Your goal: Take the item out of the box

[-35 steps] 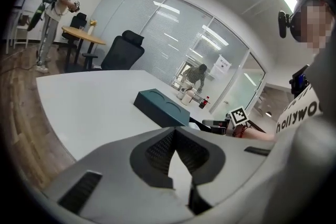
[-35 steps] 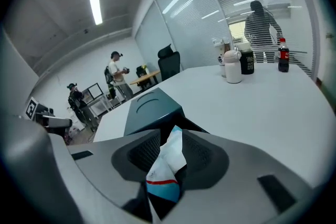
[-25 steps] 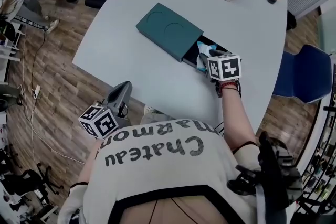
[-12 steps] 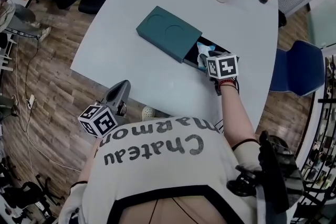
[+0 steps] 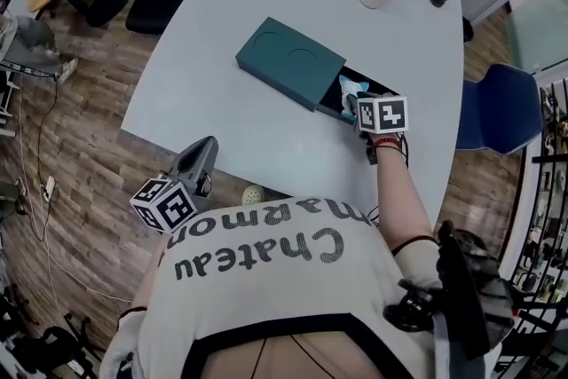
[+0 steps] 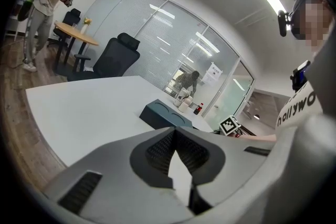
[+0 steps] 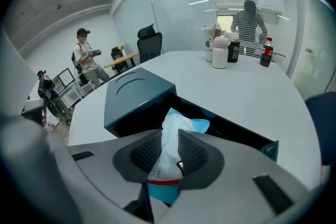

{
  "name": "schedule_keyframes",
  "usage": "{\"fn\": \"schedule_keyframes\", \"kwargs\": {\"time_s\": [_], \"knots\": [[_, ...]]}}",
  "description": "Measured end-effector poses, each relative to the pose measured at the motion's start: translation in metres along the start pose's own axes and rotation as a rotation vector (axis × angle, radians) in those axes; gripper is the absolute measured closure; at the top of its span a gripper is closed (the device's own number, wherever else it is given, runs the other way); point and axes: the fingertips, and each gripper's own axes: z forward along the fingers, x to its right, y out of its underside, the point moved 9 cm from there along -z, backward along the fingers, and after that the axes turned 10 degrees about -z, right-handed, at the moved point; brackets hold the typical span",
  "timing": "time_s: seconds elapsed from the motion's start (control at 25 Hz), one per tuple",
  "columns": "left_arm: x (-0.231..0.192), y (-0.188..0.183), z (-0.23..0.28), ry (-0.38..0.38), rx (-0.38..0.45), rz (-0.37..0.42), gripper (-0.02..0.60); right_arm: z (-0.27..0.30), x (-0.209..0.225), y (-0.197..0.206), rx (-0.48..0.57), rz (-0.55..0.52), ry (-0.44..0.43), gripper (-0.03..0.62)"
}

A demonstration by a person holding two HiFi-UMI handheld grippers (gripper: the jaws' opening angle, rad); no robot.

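Glass-walled office, pale grey table (image 5: 266, 138). Lay crumpled in the black inner tray (image 7: 247, 136), slid out of the teal box (image 5: 290, 63) toward the person: white-and-blue packet (image 7: 181, 122), not yet lifted out. Caught between the ribbed pads (image 7: 146, 150) of the right gripper (image 7: 169, 134), with jaws closing from their full spread of a second earlier and already touching both sides. Read as the grasp forming; lift-out likely next. Reached there with the right forearm stretched over the near table edge. Held the left gripper (image 6: 176, 131) low beside the body, off the table, jaws together on nothing.
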Motion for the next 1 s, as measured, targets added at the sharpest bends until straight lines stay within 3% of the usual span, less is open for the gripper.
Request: {"fn": "schedule_keyframes", "kwargs": {"time_s": [0.24, 0.6, 0.8, 1.0], "knots": [[-0.021, -0.014, -0.001, 0.030, -0.017, 0.011, 0.594, -0.003, -0.008, 0.006, 0.020, 0.026, 0.073, 0.541], [-0.039, -0.038, 0.000, 0.092, -0.064, 0.049, 0.594, -0.028, -0.022, 0.004, 0.101, 0.109, 0.177, 0.553], [-0.043, -0.053, 0.011, 0.162, -0.087, 0.082, 0.594, -0.059, -0.032, -0.008, 0.235, 0.171, 0.212, 0.554], [-0.046, -0.053, 0.006, 0.213, -0.118, 0.089, 0.594, -0.105, -0.066, -0.004, 0.428, 0.269, 0.173, 0.554]]}}
